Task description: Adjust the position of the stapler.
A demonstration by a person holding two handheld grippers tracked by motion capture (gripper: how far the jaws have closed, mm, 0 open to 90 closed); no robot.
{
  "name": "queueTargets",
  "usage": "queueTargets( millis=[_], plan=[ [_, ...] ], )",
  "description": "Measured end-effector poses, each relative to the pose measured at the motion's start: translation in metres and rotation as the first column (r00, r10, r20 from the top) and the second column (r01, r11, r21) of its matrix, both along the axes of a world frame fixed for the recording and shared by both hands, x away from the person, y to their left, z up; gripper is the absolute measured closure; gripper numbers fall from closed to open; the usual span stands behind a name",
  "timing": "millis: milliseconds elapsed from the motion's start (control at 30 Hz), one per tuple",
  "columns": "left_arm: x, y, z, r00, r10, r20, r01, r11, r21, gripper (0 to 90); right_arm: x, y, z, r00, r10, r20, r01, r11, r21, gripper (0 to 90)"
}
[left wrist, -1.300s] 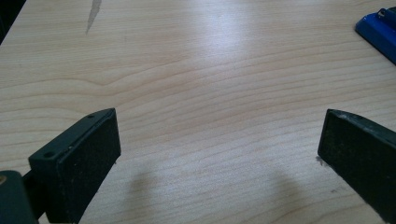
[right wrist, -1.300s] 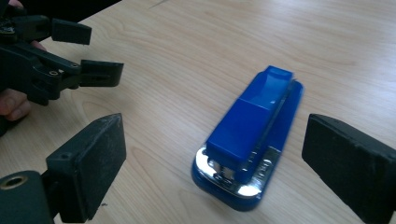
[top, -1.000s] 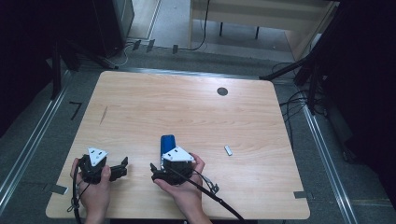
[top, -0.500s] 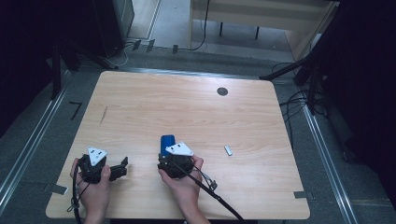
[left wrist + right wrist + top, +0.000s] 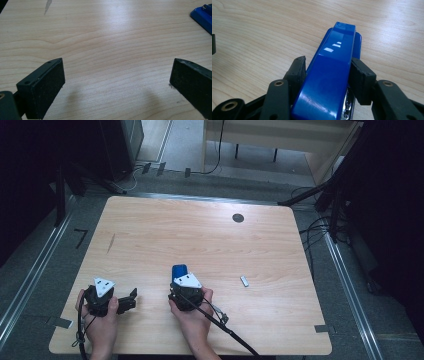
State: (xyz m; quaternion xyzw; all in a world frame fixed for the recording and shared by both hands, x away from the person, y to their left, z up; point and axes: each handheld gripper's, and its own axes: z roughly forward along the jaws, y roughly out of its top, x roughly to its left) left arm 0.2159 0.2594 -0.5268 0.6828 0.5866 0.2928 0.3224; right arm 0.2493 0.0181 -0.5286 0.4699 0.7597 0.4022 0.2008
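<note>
Pale wood-grain tabletop [image 5: 200, 240] under office light, dark floor and cables all round, small black disc [image 5: 238, 218] near the far edge. At near left, left gripper [image 5: 131, 298] held low in a hand over bare wood, jaws wide apart with nothing between them, as confirmed in the left gripper view [image 5: 117, 82]. Just right of it, near the table's front middle, blue stapler [image 5: 179, 271] lying flat, its glossy top [image 5: 332, 75] running straight between the pads of the right gripper [image 5: 328, 72], jaws just closing and now pressed against both sides. Further right, well apart, small pale oblong piece [image 5: 244, 280] lying loose on the wood. Step in hand, by the look of it: securing the grasp on the stapler. Next move likely calls for a firm squeeze, then a level lift without letting the smooth body slip.
</note>
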Motion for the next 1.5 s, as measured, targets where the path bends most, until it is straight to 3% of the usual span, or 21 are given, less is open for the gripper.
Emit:
queueTargets(
  millis=[233,300,700,833,933,1033,1500],
  plan=[
    [0.0,-0.001,0.0,1.0,-0.006,-0.004,0.006,1.0,-0.005,0.1,-0.001,-0.007,0.001,0.9998,0.02,0.011,-0.019,1.0,-0.022,59.6],
    [0.0,-0.001,0.0,1.0,-0.009,-0.004,0.009,1.0,-0.003,0.1,-0.001,-0.008,0.002,0.9994,0.027,0.023,-0.026,0.999,-0.047,61.4],
    [-0.001,-0.002,0.0,0.9999,-0.017,0.003,0.017,0.9998,0.007,0.1,0.002,-0.027,0.001,0.9906,0.134,0.027,-0.131,0.989,-0.073,65.8],
    [-0.001,-0.002,0.0,0.9998,-0.019,0.005,0.019,0.9998,0.008,0.1,0.002,-0.039,0.0,0.9771,0.209,0.042,-0.205,0.976,-0.079,66.4],
    [-0.001,-0.003,0.0,0.9998,-0.021,0.006,0.021,0.9998,0.003,0.1,0.001,-0.042,0.0,0.973,0.227,0.043,-0.223,0.971,-0.081,66.5],
    [-0.001,-0.008,0.0,0.9992,-0.037,0.012,0.037,0.9992,0.016,0.1,0.001,-0.048,0.0,0.9609,0.273,0.047,-0.268,0.96,-0.085,66.6],
    [-0.004,-0.018,0.002,0.9967,-0.075,0.033,0.074,0.9972,0.012,0.1,-0.004,-0.065,0.001,0.9305,0.361,0.065,-0.35,0.928,-0.13,66.8]
  ],
)
